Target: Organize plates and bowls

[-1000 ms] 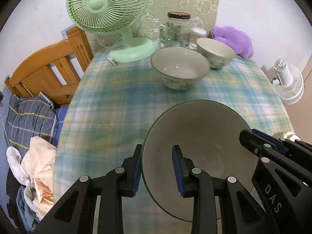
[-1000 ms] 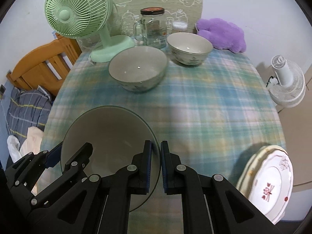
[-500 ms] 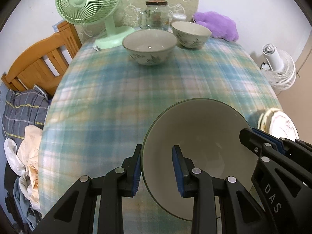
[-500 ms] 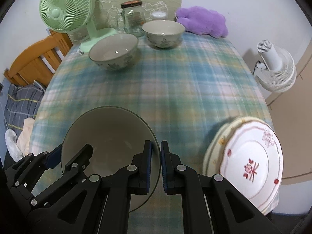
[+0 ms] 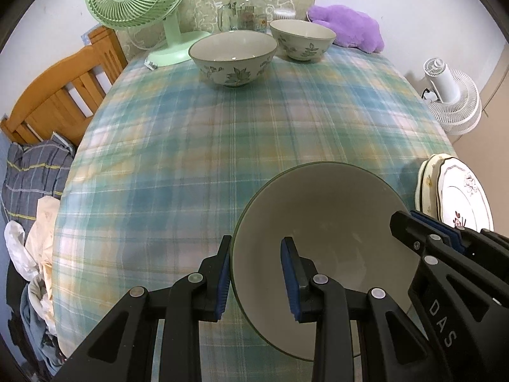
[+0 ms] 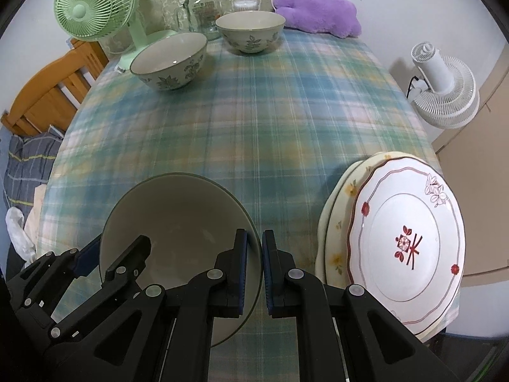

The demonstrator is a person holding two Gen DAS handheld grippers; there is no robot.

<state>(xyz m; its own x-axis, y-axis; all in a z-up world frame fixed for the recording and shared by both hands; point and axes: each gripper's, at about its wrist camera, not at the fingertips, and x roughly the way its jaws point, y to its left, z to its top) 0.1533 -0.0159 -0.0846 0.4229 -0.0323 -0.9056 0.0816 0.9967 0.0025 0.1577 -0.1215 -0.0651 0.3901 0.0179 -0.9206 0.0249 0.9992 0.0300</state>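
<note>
A large pale bowl with a green rim (image 5: 327, 222) (image 6: 178, 219) is held above the near part of the plaid table. My left gripper (image 5: 256, 273) is shut on its left rim, one finger inside and one outside. My right gripper (image 6: 253, 265) is shut on its right rim. Two flower-patterned bowls stand at the far end: a larger one (image 5: 233, 59) (image 6: 170, 60) and a smaller one (image 5: 302, 44) (image 6: 249, 31). A stack of plates (image 6: 400, 248) (image 5: 455, 191) lies at the near right edge.
A green desk fan (image 5: 140, 6), a glass jar (image 5: 246, 9) and a purple plush (image 5: 346, 27) stand at the table's far end. A wooden bed frame (image 5: 60, 95) with clothes is on the left. A white floor fan (image 6: 442, 92) stands on the right.
Both grippers have pulled back toward the near edge with the large bowl held between them. The far bowls look farther away and the plate stack has come into view.
</note>
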